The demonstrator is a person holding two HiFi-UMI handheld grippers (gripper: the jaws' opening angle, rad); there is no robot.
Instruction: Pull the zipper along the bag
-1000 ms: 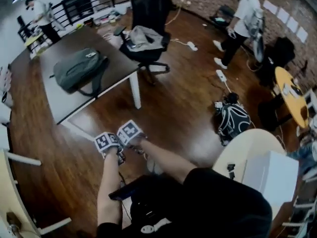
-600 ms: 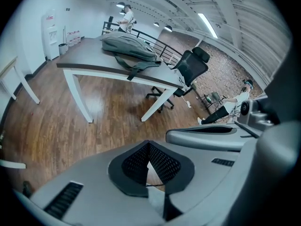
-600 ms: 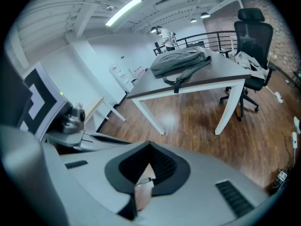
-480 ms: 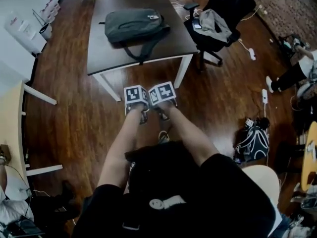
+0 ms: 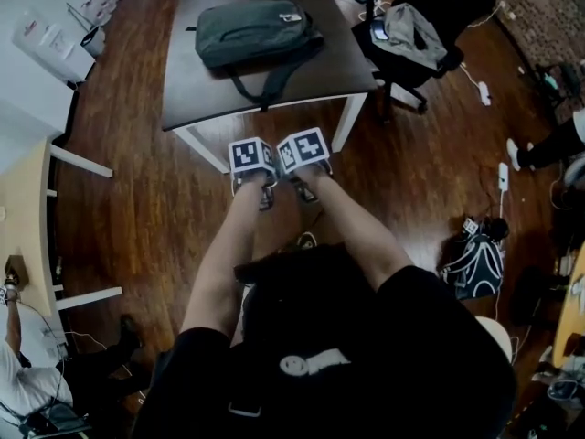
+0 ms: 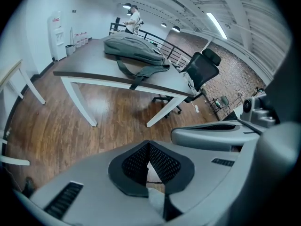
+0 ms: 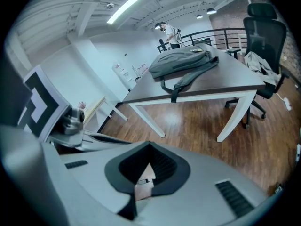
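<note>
From your head view, the grey-green bag (image 5: 256,33) lies across the middle of the dark surface (image 5: 196,90), with one strap (image 5: 274,85) reaching over the near edge. Your left claw (image 5: 253,158) and right claw (image 5: 303,151) hang side by side above the wooden floor (image 5: 146,218), just short of that near edge and well apart from the bag. In the left gripper view, the jaws are pressed together with nothing between them. The right gripper view shows the same: jaws clenched and empty, with the bag up on the surface ahead.
</note>
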